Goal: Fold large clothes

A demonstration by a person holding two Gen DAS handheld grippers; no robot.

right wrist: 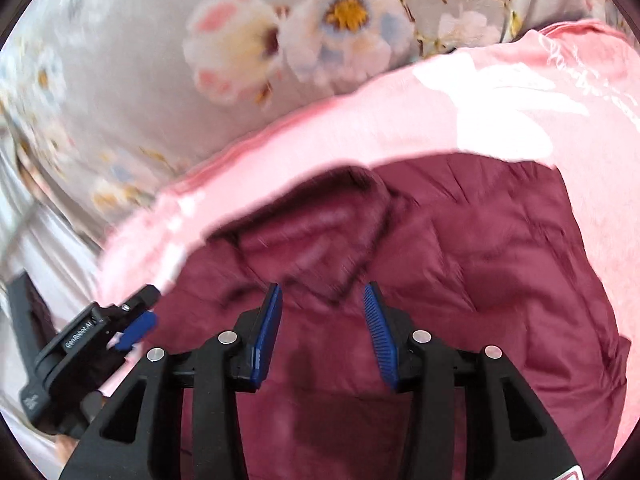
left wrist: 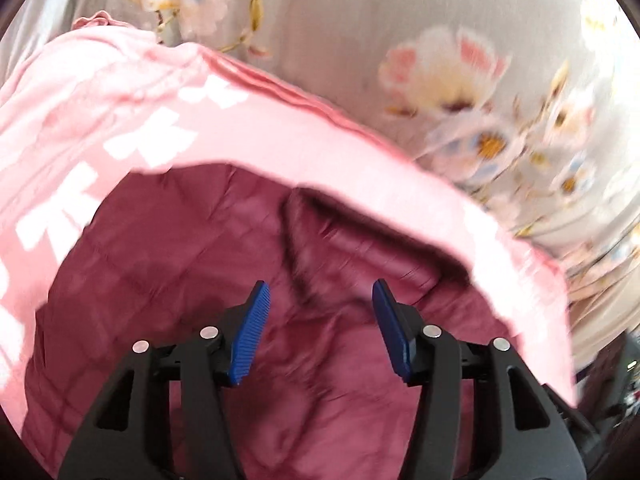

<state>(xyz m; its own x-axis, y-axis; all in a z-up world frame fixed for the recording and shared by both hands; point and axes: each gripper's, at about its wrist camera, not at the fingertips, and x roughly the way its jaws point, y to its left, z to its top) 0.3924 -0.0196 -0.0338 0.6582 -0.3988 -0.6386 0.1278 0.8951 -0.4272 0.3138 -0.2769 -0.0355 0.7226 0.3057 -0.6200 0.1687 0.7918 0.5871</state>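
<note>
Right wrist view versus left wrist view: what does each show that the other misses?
Only the right wrist view shows the other gripper, the left gripper, at the pink cloth's edge. Only the left wrist view shows the bold white block print on the pink cloth. Both share the maroon quilted garment, the floral sheet, and open blue-padded jaws; the right gripper holds nothing.

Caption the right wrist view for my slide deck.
Open right claw over a maroon jacket on pink cloth; left claw alongside.
</note>
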